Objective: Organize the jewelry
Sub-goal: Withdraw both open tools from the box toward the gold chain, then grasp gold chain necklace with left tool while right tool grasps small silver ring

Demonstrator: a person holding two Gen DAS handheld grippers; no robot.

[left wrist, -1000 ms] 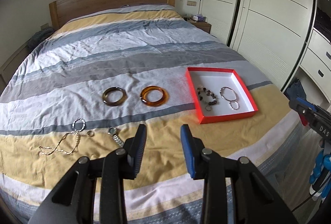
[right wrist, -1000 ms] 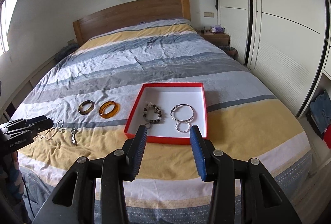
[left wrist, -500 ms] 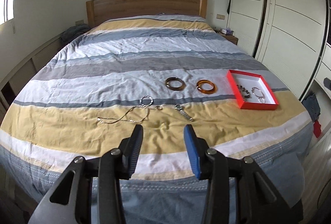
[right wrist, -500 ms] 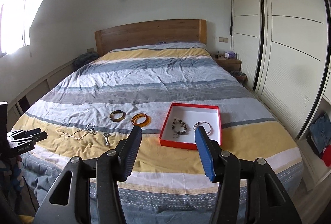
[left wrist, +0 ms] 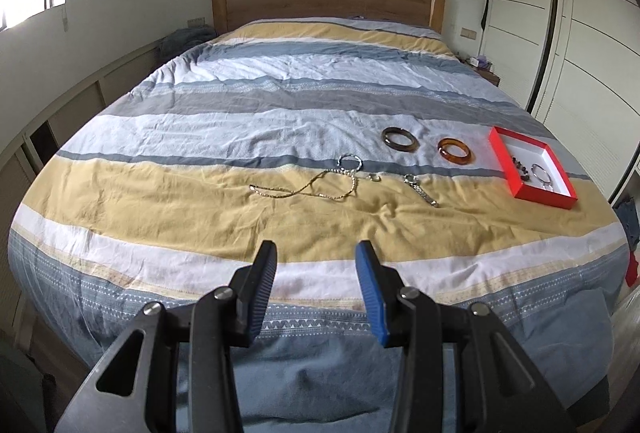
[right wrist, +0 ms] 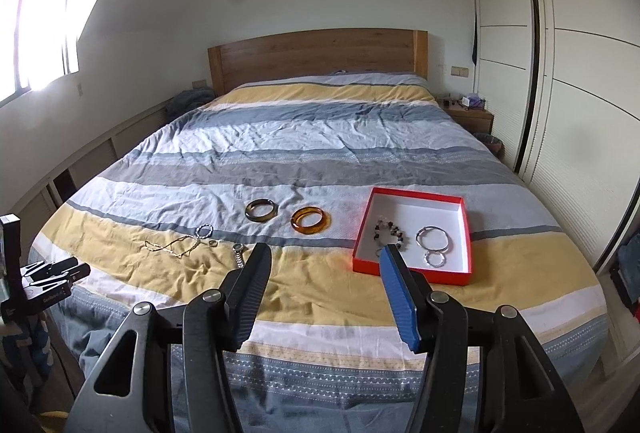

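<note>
A red box (right wrist: 466, 233) with a white inside lies on the bed and holds a bead bracelet (right wrist: 390, 231) and two silver rings (right wrist: 434, 237). It also shows in the left wrist view (left wrist: 516, 175). Left of it lie an amber bangle (right wrist: 310, 220), a dark bangle (right wrist: 262, 210), a watch (right wrist: 239, 255), a gold chain (right wrist: 172, 245) and a small silver bracelet (right wrist: 205, 231). My left gripper (left wrist: 316, 261) and right gripper (right wrist: 325, 257) are open and empty, held off the foot of the bed.
The striped bed (right wrist: 320, 153) has a wooden headboard (right wrist: 316, 53). Wardrobe doors (right wrist: 560, 73) stand on the right, with a nightstand (right wrist: 468, 113) beside the bed. The left gripper (right wrist: 44, 279) shows at the right wrist view's left edge.
Both grippers have pulled back and away from the bed, and the left one has swung leftward. The jewelry looks smaller and farther. Both stay open.
</note>
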